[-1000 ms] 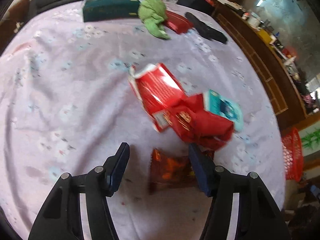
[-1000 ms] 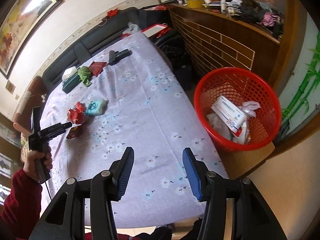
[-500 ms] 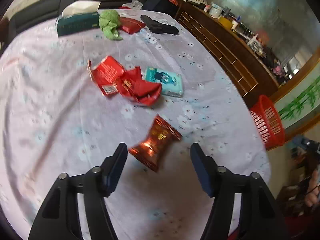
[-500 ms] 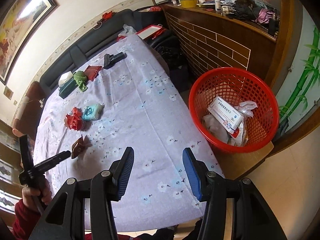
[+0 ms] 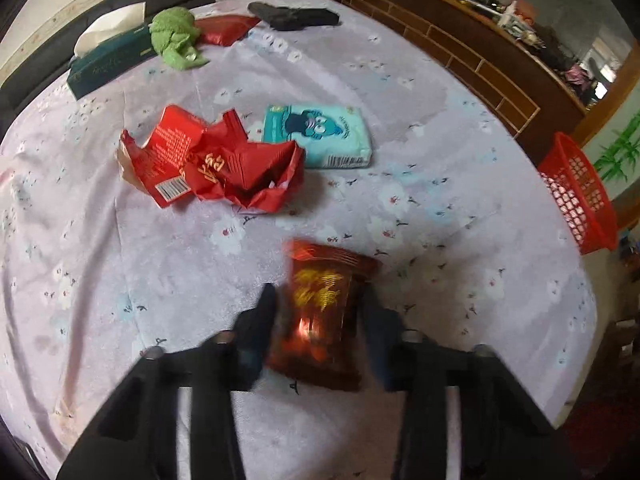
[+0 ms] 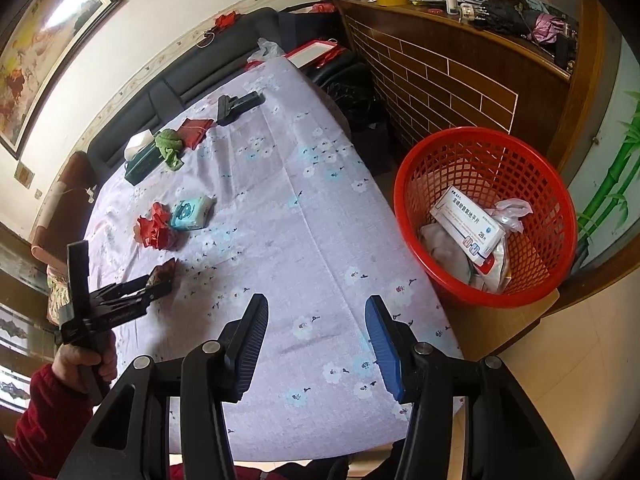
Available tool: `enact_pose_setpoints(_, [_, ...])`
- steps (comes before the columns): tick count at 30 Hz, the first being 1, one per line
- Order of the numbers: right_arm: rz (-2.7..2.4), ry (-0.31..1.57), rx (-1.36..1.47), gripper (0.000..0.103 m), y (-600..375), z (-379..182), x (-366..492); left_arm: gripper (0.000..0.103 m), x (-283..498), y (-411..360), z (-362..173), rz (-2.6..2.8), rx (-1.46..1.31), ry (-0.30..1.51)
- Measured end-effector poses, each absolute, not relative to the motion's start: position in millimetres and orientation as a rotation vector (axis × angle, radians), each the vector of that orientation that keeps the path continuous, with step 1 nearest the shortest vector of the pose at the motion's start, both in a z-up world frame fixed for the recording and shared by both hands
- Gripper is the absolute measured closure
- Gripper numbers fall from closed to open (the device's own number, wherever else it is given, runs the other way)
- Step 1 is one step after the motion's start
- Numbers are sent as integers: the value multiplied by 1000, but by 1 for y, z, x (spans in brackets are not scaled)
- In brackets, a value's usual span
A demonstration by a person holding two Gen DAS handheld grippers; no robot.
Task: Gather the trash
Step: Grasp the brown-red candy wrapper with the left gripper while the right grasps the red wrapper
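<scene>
A dark red snack wrapper (image 5: 320, 280) lies on the lilac flowered tablecloth (image 5: 420, 200), between the fingers of my left gripper (image 5: 318, 296). The jaws are closing and the pads touch both of its sides; the picture is blurred there. From the right wrist view, the left gripper (image 6: 158, 284) sits at the table's left with the wrapper (image 6: 164, 274) standing up at its tip. Crumpled red packaging (image 5: 216, 168) lies further back. My right gripper (image 6: 317, 304) hangs open over the cloth's near edge with nothing in it. A red mesh basket (image 6: 484, 148) holding trash stands on the floor to the right.
A teal tissue pack (image 5: 316, 136) lies beside the red packaging. At the far end are a dark green tissue box (image 5: 108, 64), a green cloth (image 5: 176, 36), a red pouch (image 5: 226, 28) and a black tool (image 5: 296, 16). A wooden counter (image 6: 460, 68) runs behind the basket.
My left gripper moved across the table and came over the snack wrapper, and its jaws narrowed around it. The right gripper stayed where it was, still open.
</scene>
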State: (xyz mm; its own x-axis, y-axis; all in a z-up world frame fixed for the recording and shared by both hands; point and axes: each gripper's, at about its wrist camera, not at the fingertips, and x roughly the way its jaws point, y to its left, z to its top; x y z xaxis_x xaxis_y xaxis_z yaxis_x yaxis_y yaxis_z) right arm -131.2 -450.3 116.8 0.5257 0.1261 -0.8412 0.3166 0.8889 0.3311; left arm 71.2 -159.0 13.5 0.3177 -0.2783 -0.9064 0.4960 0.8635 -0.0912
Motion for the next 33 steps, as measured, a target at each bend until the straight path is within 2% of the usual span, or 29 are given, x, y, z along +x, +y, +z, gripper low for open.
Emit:
enact_pose_setpoints(7, [-19, 1032, 431, 48, -424, 121, -108, 74, 50, -138, 21, -398, 136, 1085])
enact_pose_setpoints(14, [152, 1069, 414, 49, -369, 115, -48, 74, 23, -90, 39, -340, 62, 1062])
enact_pose_setpoints(21, [284, 1106, 399, 43, -301, 87, 29, 74, 4, -53, 51, -303, 35, 1053])
enact_pose_setpoints(33, [245, 1166, 352, 43, -244, 31, 125, 74, -9, -30, 54, -304, 30, 1059])
